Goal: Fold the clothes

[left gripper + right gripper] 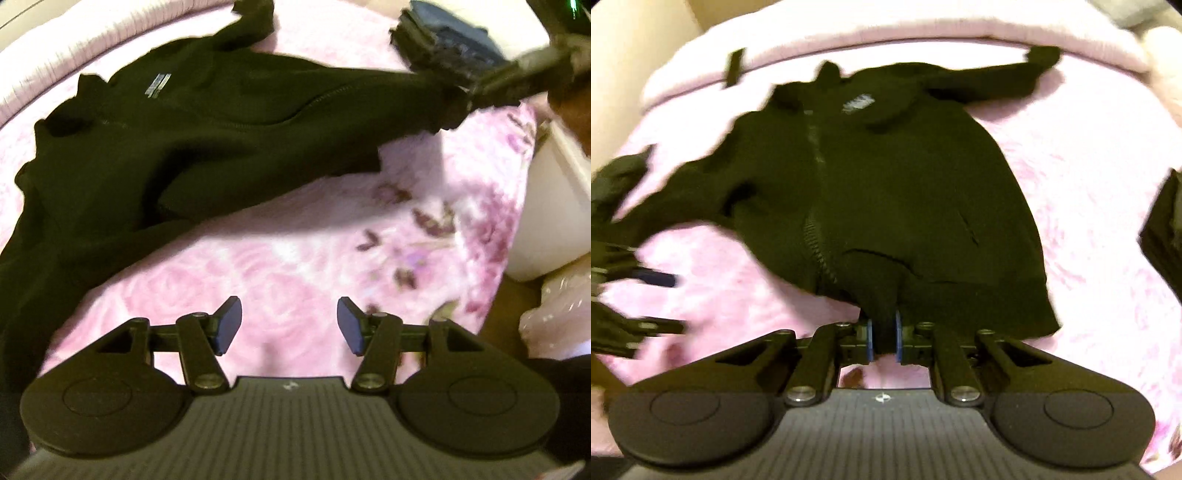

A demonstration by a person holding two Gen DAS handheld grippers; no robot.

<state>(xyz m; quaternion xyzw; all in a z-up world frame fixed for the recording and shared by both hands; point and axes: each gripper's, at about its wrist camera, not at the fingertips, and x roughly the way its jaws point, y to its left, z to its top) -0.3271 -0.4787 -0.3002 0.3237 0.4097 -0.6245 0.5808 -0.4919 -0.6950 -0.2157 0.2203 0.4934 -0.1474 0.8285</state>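
Our left gripper [290,325] hangs wide apart and empty over the pink bedspread [280,266]; the black jacket [177,147] lies ahead-left. From the right wrist, our right gripper [882,338] pinches the jacket's hem [882,306], zip running straight away.

No text can be read. The black zip jacket [192,122] carries a small pale chest print [158,85], too blurred to make out in either wrist view. A small white emblem [882,398] on the right gripper's body is a mark, not letters.
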